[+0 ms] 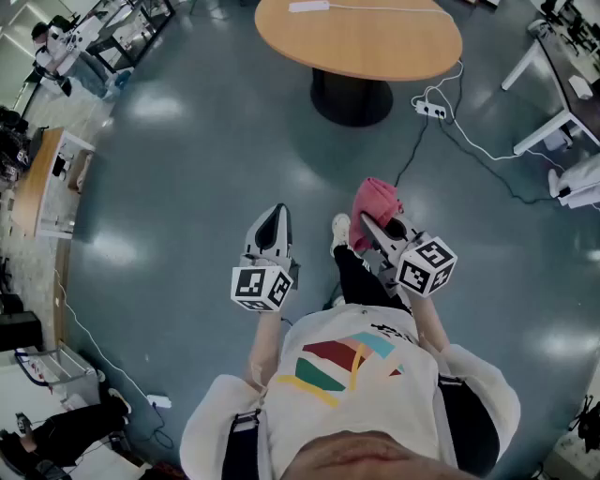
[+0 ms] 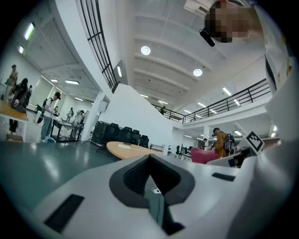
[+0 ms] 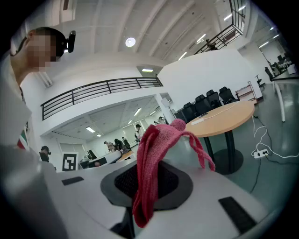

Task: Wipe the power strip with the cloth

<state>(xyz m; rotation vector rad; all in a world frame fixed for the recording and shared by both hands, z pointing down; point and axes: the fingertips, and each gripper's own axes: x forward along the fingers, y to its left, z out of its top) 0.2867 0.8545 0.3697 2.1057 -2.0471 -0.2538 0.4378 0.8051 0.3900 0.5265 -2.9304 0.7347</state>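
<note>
Pinching the cloth (image 1: 375,199), the right gripper (image 1: 367,225) hangs by the shut-tight left gripper (image 1: 278,214) over shiny floor (image 1: 187,169); the power strip (image 1: 309,7) lies left-to-right on the top table (image 1: 375,47).

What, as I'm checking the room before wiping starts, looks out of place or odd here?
A white power strip lies on the grey floor beside the round wooden table's base, its white cable trailing loose across the floor: a likely trip hazard. Nothing else stands out.
</note>
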